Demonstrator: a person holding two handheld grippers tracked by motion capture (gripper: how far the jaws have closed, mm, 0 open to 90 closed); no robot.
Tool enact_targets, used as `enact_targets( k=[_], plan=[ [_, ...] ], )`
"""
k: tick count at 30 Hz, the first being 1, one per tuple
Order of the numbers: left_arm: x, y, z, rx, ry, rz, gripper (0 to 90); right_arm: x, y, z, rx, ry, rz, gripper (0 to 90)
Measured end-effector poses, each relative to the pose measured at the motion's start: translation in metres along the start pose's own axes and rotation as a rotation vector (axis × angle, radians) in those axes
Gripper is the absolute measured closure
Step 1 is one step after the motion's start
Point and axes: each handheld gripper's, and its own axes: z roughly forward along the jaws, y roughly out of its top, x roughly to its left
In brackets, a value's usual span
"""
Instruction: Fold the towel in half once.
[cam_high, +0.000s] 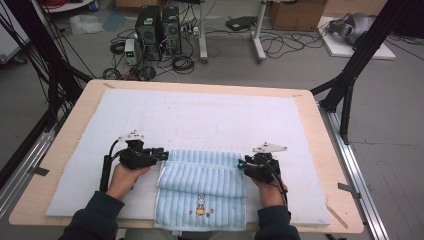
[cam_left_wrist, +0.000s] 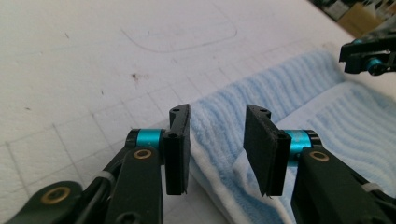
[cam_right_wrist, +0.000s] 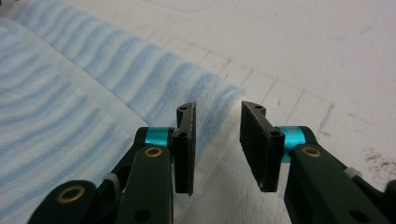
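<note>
Towel: a light blue striped towel lies on the white mat at the 6 o'clock side of the counter, its near end hanging over the front edge; its far part is folded back toward the person, so a doubled band runs across it, and a small rabbit print shows near the near hem.

Left hand-held gripper: the left hand-held gripper sits at the 9 o'clock corner of the towel's fold. In the left gripper view its jaws stand partly apart — the towel's folded edge lies in the gap beneath and between them, but the pads do not press on it, so it has hold of nothing.

Right hand-held gripper: the right hand-held gripper sits at the 3 o'clock corner of the fold. In the right gripper view its jaws are likewise partly apart, the towel's striped corner just beyond and below the tips — nothing is gripped.

Hands: the left hand and the right hand come in from 6 o'clock, dark sleeves at the counter's edge, one on each side of the towel.

Mat: a faint rounded outline is drawn on it at 12 o'clock of the towel.
</note>
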Motion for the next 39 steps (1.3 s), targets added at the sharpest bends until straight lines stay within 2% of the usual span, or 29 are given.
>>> enact_targets(
  k=[2, 4, 5, 6, 8, 12, 16, 17, 18, 19, 21, 25, 28, 30, 31, 32, 33, 35, 39],
  plan=[
    [-0.001, -0.001, 0.003, 0.016, 0.001, 0.011, 70.3, -0.001, -0.002, 0.006, 0.025, 0.006, 0.004, 72.8],
    [-0.003, -0.002, 0.004, 0.024, 0.007, 0.047, 86.5, 0.000, -0.003, 0.007, 0.026, 0.030, -0.001, 86.2],
    [-0.004, -0.002, 0.004, 0.020, 0.007, 0.055, 89.2, 0.002, -0.003, 0.006, 0.022, 0.020, -0.016, 87.5],
    [-0.004, -0.001, 0.004, 0.009, 0.002, 0.055, 89.5, 0.003, -0.003, 0.005, 0.015, 0.013, -0.030, 87.8],
    [-0.003, 0.000, 0.003, -0.013, -0.004, 0.048, 89.6, 0.002, -0.002, 0.004, 0.007, 0.014, -0.027, 88.0],
    [0.002, 0.003, 0.000, -0.056, 0.002, -0.001, 89.8, 0.001, -0.001, 0.004, -0.013, 0.007, -0.027, 88.1],
    [0.002, 0.002, 0.000, -0.048, 0.018, -0.003, 89.5, 0.001, 0.001, 0.004, -0.023, 0.011, -0.018, 88.0],
    [0.001, 0.002, 0.000, -0.042, 0.032, 0.002, 85.1, 0.001, 0.001, 0.004, -0.017, 0.007, -0.026, 88.0],
    [0.001, 0.001, 0.000, -0.036, 0.046, -0.004, 71.9, 0.002, 0.000, 0.004, -0.014, 0.006, -0.030, 88.0],
    [0.001, 0.001, 0.000, -0.033, 0.044, -0.007, 67.3, 0.002, 0.000, 0.004, -0.011, 0.008, -0.036, 88.0],
    [-0.001, 0.001, 0.001, -0.023, 0.077, 0.010, 60.8, 0.002, 0.000, 0.005, -0.012, 0.008, -0.036, 88.0],
    [-0.004, -0.002, 0.001, 0.002, 0.127, 0.024, 58.6, 0.002, 0.000, 0.004, -0.017, 0.014, -0.032, 88.0],
    [-0.005, -0.005, 0.001, 0.014, 0.112, 0.020, 58.8, 0.001, 0.000, 0.003, -0.018, 0.017, -0.028, 87.9],
    [-0.006, -0.007, 0.004, 0.041, 0.099, 0.025, 64.1, 0.001, 0.000, 0.004, -0.014, 0.017, -0.024, 87.9],
    [-0.007, -0.008, 0.005, 0.039, 0.098, 0.032, 66.9, 0.001, 0.000, 0.005, -0.012, 0.019, -0.026, 87.9],
    [-0.008, -0.008, 0.005, 0.044, 0.088, 0.057, 77.8, 0.001, 0.000, 0.004, -0.014, 0.018, -0.028, 87.9],
    [-0.009, -0.008, 0.005, 0.038, 0.097, 0.071, 86.0, 0.001, 0.000, 0.004, -0.017, 0.018, -0.029, 87.9],
    [-0.011, -0.007, 0.004, 0.019, 0.097, 0.085, 87.3, 0.001, 0.000, 0.004, -0.020, 0.018, -0.028, 87.9],
    [-0.009, -0.003, 0.000, -0.028, 0.075, 0.058, 87.3, 0.001, 0.000, 0.003, -0.031, 0.011, -0.026, 87.9]
  ],
)
